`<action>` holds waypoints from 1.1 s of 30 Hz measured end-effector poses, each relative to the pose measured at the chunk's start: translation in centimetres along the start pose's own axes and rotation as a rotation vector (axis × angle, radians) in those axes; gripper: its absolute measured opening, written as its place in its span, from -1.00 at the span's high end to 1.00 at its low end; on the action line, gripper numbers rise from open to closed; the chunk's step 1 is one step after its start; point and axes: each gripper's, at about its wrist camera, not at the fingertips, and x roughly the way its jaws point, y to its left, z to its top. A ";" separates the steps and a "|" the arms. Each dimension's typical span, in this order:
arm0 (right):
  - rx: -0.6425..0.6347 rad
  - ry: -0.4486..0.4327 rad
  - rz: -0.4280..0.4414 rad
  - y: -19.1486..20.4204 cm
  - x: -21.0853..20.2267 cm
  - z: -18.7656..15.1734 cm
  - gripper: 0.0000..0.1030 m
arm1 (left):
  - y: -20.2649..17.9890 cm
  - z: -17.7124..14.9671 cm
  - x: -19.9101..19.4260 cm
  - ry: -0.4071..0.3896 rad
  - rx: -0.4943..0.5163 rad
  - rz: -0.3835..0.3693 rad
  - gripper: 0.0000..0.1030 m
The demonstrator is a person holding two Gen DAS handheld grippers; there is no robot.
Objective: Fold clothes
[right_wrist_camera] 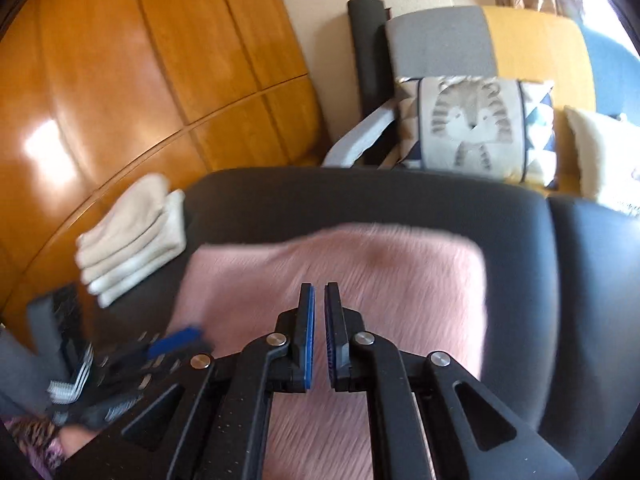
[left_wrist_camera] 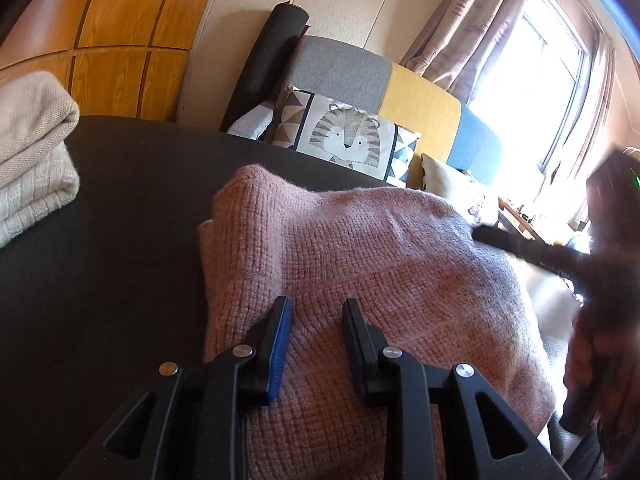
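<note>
A pink knitted sweater (left_wrist_camera: pixel 360 280) lies folded into a thick bundle on the black table (left_wrist_camera: pixel 120 208). My left gripper (left_wrist_camera: pixel 319 306) is open just above the sweater's near part, with knit showing between its fingers and nothing clamped. In the right wrist view the same pink sweater (right_wrist_camera: pixel 380 280) is motion-blurred below my right gripper (right_wrist_camera: pixel 320 292). Its blue pads stand almost together with only a thin slit, and no cloth is between them. From the left wrist view the right gripper (left_wrist_camera: pixel 504 238) is a dark blurred bar at the sweater's right edge. The left gripper (right_wrist_camera: pixel 168 346) appears blurred at lower left.
A folded beige stack (left_wrist_camera: pixel 32 152) (right_wrist_camera: pixel 132 236) sits at the table's left side, apart from the sweater. Behind the table stand a sofa with a tiger cushion (left_wrist_camera: pixel 348 136) (right_wrist_camera: pixel 472 128), a rolled dark mat (left_wrist_camera: pixel 264 68) and a wooden wardrobe (right_wrist_camera: pixel 120 80). A window (left_wrist_camera: pixel 552 80) glares at right.
</note>
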 end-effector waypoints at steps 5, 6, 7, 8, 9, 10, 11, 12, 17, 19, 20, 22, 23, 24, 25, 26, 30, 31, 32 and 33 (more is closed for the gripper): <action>0.043 -0.015 0.000 -0.9 -1.8 -2.6 0.90 | -0.2 -0.3 -1.7 -0.032 0.002 -0.025 0.46; 0.023 -0.027 0.008 -0.2 -2.3 -2.5 0.90 | -0.2 -0.4 -2.3 -0.042 0.005 -0.029 0.46; 0.003 -0.039 0.015 0.5 -2.8 -2.4 0.89 | -0.3 -0.5 -2.8 -0.052 0.008 -0.033 0.45; -0.017 -0.051 0.022 1.2 -3.2 -2.4 0.89 | -0.4 -0.7 -3.4 -0.063 0.011 -0.037 0.42; -0.038 -0.057 0.032 1.9 -3.5 -2.4 0.89 | -0.5 -0.8 -3.9 -0.073 0.015 -0.040 0.41; -0.063 -0.041 0.049 2.7 -3.2 -3.1 0.89 | -0.5 -0.9 -4.4 -0.084 0.018 -0.044 0.41; -0.087 -0.025 0.067 3.4 -2.8 -3.7 0.89 | -1.1 -1.3 -4.6 -0.073 0.056 -0.033 0.40; -0.111 -0.008 0.085 4.2 -2.5 -4.3 0.89 | -1.6 -1.7 -4.5 -0.046 0.098 -0.004 0.40; -0.234 0.072 0.172 7.9 -0.7 -7.4 0.89 | -1.4 -3.3 -5.1 -0.001 0.141 0.054 0.40; -0.282 0.105 0.207 9.4 0.0 -8.7 0.86 | -1.1 -3.9 -5.5 0.007 0.141 0.066 0.40; -0.303 0.117 0.226 10.0 0.1 -9.2 0.81 | -0.9 -4.2 -5.7 0.011 0.141 0.072 0.40; -0.315 0.120 0.259 10.2 -0.8 -9.3 0.81 | -0.5 -4.8 -6.1 0.018 0.140 0.085 0.39; -0.321 0.124 0.258 10.1 -1.0 -9.4 0.81 | -0.4 -4.9 -6.3 0.018 0.132 0.084 0.38; -0.328 0.132 0.261 10.1 -1.2 -9.6 0.81 | -0.2 -5.0 -6.4 0.018 0.123 0.082 0.38; -0.335 0.141 0.263 10.0 -1.3 -9.8 0.81 | 0.0 -5.0 -6.6 0.018 0.114 0.080 0.37; -0.335 0.148 0.267 9.9 -1.5 -9.9 0.81 | 0.1 -5.2 -7.0 0.004 0.110 0.089 0.36; -0.263 0.119 0.287 9.9 -1.9 -9.1 0.81 | 0.7 -6.0 -8.0 0.008 0.109 0.087 0.36; -0.265 0.109 0.290 10.3 -1.8 -8.9 0.81 | 0.9 -6.3 -8.0 0.024 0.116 0.089 0.36; -0.273 0.114 0.297 10.7 -1.3 -8.7 0.81 | 1.1 -6.5 -8.2 0.025 0.122 0.099 0.33; -0.287 0.126 0.304 11.3 -1.0 -8.9 0.81 | 1.2 -6.6 -8.4 0.029 0.122 0.110 0.31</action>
